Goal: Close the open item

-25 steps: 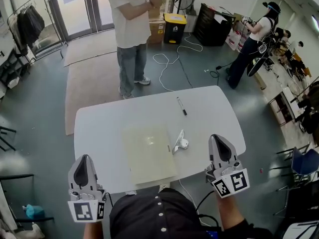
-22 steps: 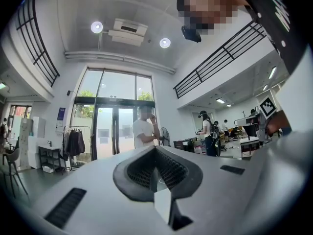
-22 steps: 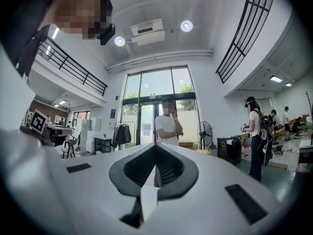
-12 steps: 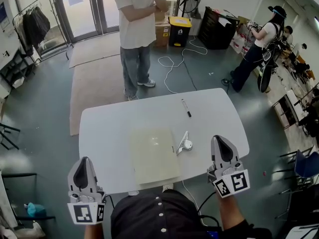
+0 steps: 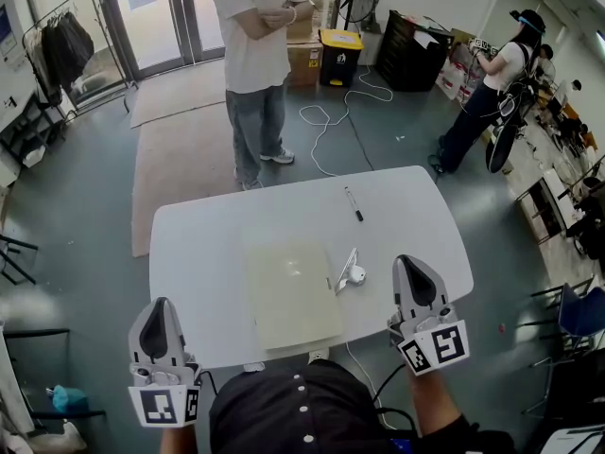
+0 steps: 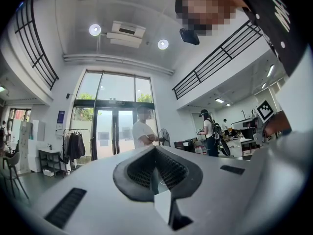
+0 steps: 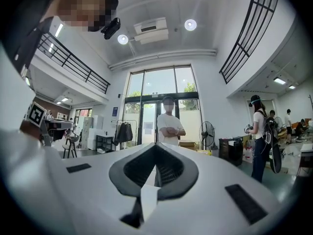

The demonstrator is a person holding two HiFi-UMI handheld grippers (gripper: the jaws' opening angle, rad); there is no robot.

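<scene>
A small white case [image 5: 348, 273] lies on the white table [image 5: 189, 244] with its thin lid standing open to the left. It sits just right of a pale cream mat [image 5: 291, 294]. My right gripper [image 5: 408, 263] is held near the table's front right edge, a short way right of the case, shut and empty. Off the front left corner my left gripper [image 5: 161, 304] is also shut with nothing in it. Both gripper views point up and away from the table, so the left gripper [image 6: 155, 152] and right gripper [image 7: 155, 147] show only closed jaws against the room.
A black marker [image 5: 353, 203] lies toward the table's far side. Beyond the far edge stands a person [image 5: 253, 55] in a white shirt. Cables [image 5: 326, 121] run over the floor, and another person [image 5: 487, 83] stands at the right by cluttered desks.
The head view has shifted a little, so the table sits slightly more to the right. My right gripper has edged a bit left and forward. The left gripper has held still.
</scene>
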